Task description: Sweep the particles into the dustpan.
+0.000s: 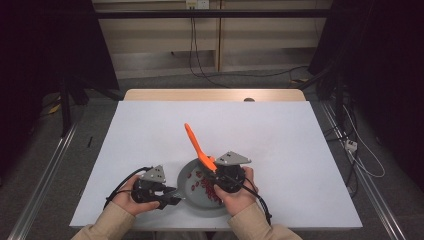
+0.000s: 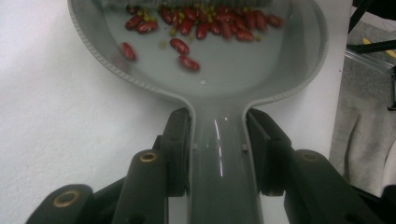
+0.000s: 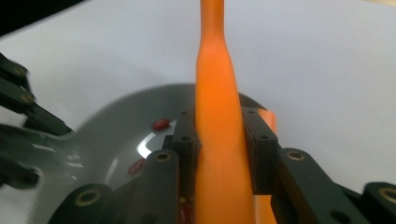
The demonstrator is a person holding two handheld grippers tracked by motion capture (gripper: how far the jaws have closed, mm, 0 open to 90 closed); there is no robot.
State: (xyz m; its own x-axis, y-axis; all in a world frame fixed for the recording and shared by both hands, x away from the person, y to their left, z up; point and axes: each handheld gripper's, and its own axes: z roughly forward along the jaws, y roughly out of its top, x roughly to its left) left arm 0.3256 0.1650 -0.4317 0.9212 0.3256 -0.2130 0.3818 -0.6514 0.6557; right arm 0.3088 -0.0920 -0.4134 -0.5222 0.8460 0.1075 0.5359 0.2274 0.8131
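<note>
- The left gripper (image 2: 218,154) has its two black jaws clamped on the flat grey plastic handle (image 2: 219,177) of a shallow grey plastic pan (image 2: 289,79), just behind the point where the handle widens into the bowl.
- The right gripper (image 3: 220,149) has its jaws closed on the smooth orange plastic handle of a spatula-like utensil (image 3: 215,116); the handle rises up and away from the jaws, and its working end is hidden below them.
- In the high view, the pan (image 1: 186,176) sits at the near edge of the white table surface (image 1: 280,135), between the two hands, with the orange utensil (image 1: 196,142) slanting up out of it.
- Glossy dark red beans (image 2: 205,23) lie loose in the pan, mostly gathered along one side, with small yellowish bits among them.
- Handling judgement: the pan appears light and stiff but smooth; holding the handle near the bowl limits twisting.
- The beans are likely hard and free-rolling, so tilting the pan may spill them over the low rim.
</note>
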